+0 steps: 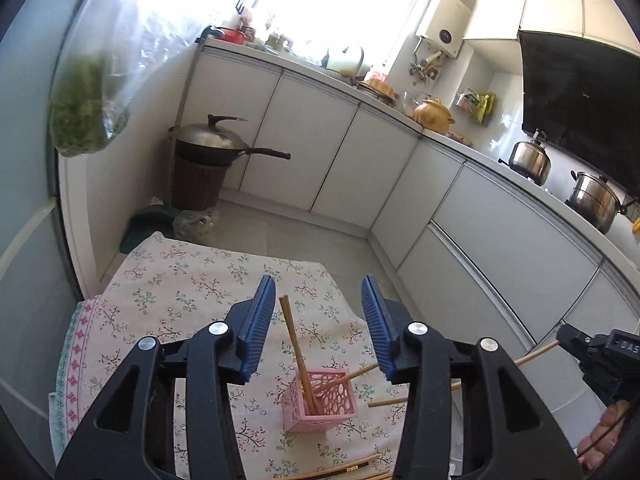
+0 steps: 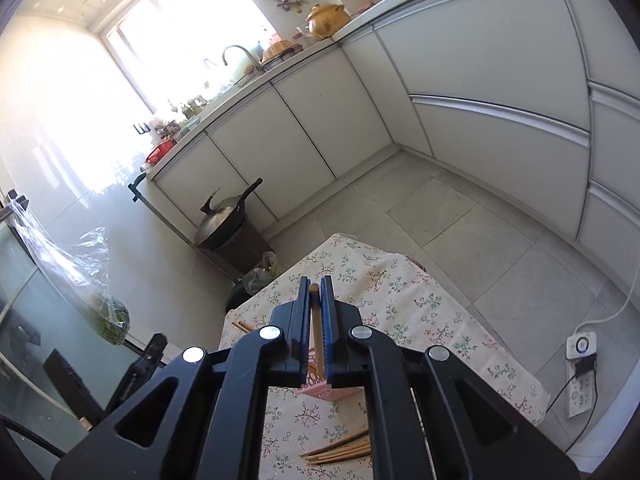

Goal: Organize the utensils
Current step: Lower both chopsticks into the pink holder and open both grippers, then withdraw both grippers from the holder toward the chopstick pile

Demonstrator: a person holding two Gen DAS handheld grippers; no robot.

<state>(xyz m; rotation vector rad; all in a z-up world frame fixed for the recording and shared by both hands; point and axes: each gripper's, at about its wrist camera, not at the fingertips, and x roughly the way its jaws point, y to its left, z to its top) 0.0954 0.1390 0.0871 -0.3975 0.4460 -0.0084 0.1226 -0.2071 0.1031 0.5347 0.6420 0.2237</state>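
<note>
Pink basket [image 1: 318, 404] on floral cloth [image 1: 192, 280], two chopsticks [image 1: 298, 356] leaning inside; left gripper [image 1: 318, 292] above basket, jaws spread, nothing pinched; right gripper [image 2: 316, 296] above basket, jaws pressed on single chopstick [image 2: 317, 328]; loose chopsticks [image 2: 340, 450] on cloth near side of basket

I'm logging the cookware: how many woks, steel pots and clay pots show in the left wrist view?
Wok: 1
Steel pots: 2
Clay pot: 1
Total: 4
</note>
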